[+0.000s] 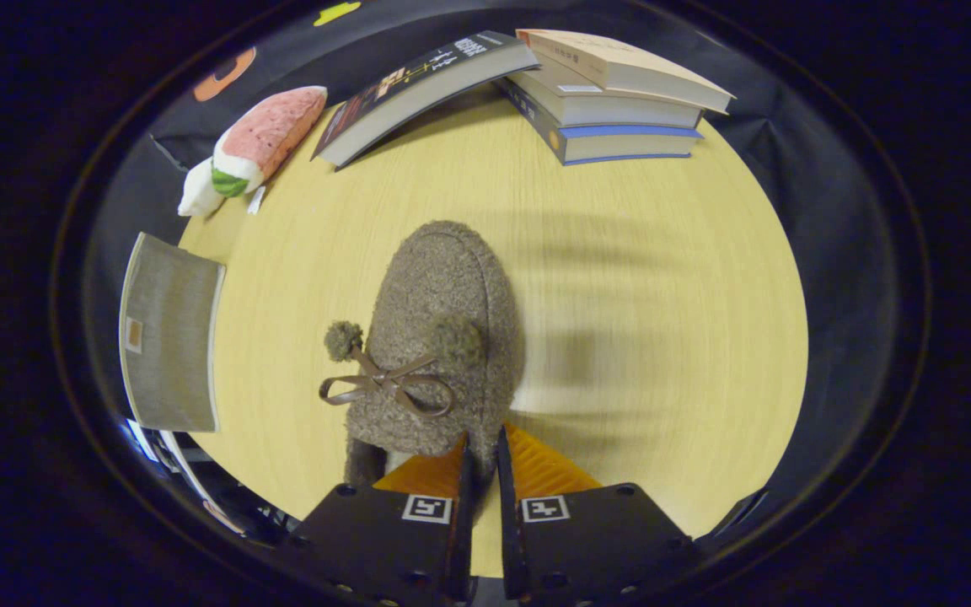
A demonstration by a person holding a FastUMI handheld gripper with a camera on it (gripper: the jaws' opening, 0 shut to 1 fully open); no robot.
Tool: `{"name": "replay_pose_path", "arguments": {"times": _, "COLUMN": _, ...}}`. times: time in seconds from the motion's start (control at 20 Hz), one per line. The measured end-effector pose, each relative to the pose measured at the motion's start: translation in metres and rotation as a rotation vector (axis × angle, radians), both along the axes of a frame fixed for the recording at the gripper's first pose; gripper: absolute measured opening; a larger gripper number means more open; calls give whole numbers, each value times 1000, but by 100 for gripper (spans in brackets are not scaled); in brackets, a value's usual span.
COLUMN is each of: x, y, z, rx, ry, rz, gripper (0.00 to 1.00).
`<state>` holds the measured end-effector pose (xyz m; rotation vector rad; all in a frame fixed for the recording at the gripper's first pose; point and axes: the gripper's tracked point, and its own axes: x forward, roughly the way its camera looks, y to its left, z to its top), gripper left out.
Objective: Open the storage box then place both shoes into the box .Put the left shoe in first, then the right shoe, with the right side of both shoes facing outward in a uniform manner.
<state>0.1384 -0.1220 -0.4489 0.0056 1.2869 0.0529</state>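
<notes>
We see the tongs (482, 447) pinching the rim of a fuzzy brown shoe (439, 337) (bow on top) above the desk (662, 278).

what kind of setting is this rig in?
Likely a staged recording booth, not a lived-in room: a light wooden tabletop backed by black cloth, with props such as a stack of books and a watermelon-slice plush toy. The fingers are nearly closed at a fuzzy brown slipper's heel.
</notes>
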Motion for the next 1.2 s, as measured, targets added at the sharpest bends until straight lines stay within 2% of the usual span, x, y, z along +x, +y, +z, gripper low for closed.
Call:
{"name": "replay_pose_path", "arguments": {"times": 0.1, "x": -3, "y": -3, "z": 0, "rx": 34, "ry": -10, "rz": -50, "gripper": 16}}
{"name": "replay_pose_path", "arguments": {"times": 0.15, "x": -8, "y": -5, "z": 0, "rx": 41, "ry": 13, "rz": -82, "gripper": 1}}
{"name": "replay_pose_path", "arguments": {"times": 0.3, "x": -24, "y": -9, "z": 7, "rx": 67, "ry": 36, "rz": -126, "gripper": 1}}
{"name": "replay_pose_path", "arguments": {"times": 0.5, "x": -40, "y": 1, "z": 38, "rx": 113, "ry": 17, "rz": -141, "gripper": 1}}
{"name": "replay_pose_path", "arguments": {"times": 0.9, "x": -55, "y": 62, "z": 121, "rx": 107, "ry": -44, "rz": -118, "gripper": 1}}
{"name": "replay_pose_path", "arguments": {"times": 1.2, "x": -48, "y": 157, "z": 170, "rx": 117, "ry": -85, "rz": -56, "gripper": 1}}
